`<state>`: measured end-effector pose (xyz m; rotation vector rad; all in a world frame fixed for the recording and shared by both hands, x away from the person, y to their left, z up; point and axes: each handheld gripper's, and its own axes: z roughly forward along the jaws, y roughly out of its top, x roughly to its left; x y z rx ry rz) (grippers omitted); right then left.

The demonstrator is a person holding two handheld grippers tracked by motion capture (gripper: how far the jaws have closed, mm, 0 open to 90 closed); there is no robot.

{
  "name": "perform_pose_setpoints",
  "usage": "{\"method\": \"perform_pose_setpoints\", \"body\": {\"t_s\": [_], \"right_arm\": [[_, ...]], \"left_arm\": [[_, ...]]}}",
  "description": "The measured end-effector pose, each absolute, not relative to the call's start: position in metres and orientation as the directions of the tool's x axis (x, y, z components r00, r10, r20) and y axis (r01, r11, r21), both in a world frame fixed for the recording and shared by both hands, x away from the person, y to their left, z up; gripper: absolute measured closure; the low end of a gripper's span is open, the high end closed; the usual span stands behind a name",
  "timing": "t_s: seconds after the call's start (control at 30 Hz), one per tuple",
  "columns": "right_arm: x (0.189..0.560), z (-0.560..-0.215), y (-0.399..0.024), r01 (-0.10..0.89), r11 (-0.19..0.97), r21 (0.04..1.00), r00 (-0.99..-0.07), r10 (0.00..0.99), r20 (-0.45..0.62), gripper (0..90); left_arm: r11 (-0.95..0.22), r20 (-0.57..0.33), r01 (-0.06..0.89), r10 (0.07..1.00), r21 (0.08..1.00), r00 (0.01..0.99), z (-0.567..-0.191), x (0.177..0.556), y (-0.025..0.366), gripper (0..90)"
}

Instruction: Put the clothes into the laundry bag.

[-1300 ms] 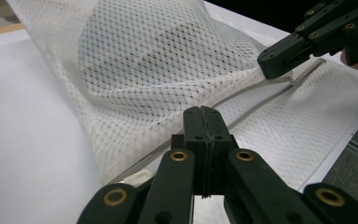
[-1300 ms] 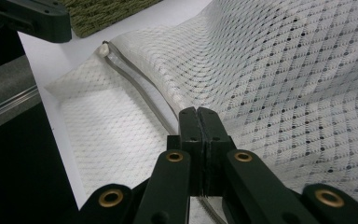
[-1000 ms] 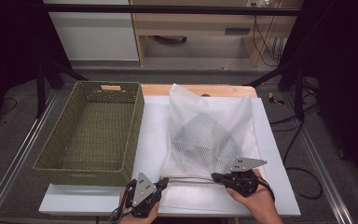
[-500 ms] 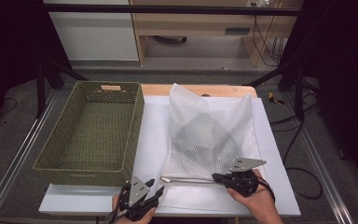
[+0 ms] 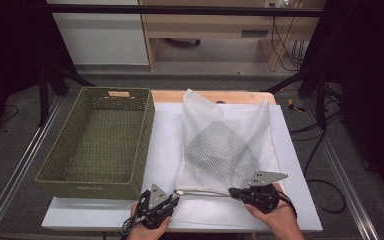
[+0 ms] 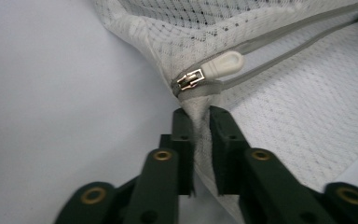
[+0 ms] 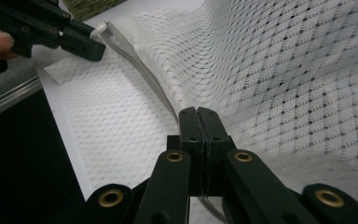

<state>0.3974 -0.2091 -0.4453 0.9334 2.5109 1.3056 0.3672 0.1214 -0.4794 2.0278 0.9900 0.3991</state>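
Pinching the mesh bag (image 5: pixel 225 145) on the white table (image 5: pixel 300 200), both grippers brace its zipper end: left gripper (image 6: pixel 200 114), jaws just closing, clamps the corner beneath the pull (image 6: pixel 221 65) (seemingly anchoring it); right gripper (image 7: pixel 198 112) grips the seam.

A green woven basket (image 5: pixel 97 142) sits at the left of my white table (image 5: pixel 290 165), its long side just beside the white sheet. Beyond the table's far edge stands a pale wooden shelf unit (image 5: pixel 220 30); black cables (image 5: pixel 307 150) trail over the grey floor to my right.
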Motion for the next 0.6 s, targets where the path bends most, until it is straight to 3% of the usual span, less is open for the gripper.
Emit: {"method": "perform_pose_setpoints", "body": {"t_s": [0.1,0.4,0.6], "right_arm": [[0.395,-0.448,-0.206,0.457,0.442,0.772,-0.797,0.589,0.135,89.9],[0.394,-0.456,-0.198,0.444,0.507,0.738,-0.806,0.587,0.082,89.3],[0.394,-0.456,-0.198,0.445,0.486,0.753,-0.794,0.603,0.08,79.7]], "left_arm": [[-0.354,-0.064,0.494,0.76,0.794,0.647,-0.477,0.362,0.125,87.9],[-0.363,-0.058,0.497,0.76,0.788,0.648,-0.479,0.343,0.129,86.2],[-0.362,-0.028,0.492,0.783,0.792,0.622,-0.48,0.344,0.13,68.6]]}}
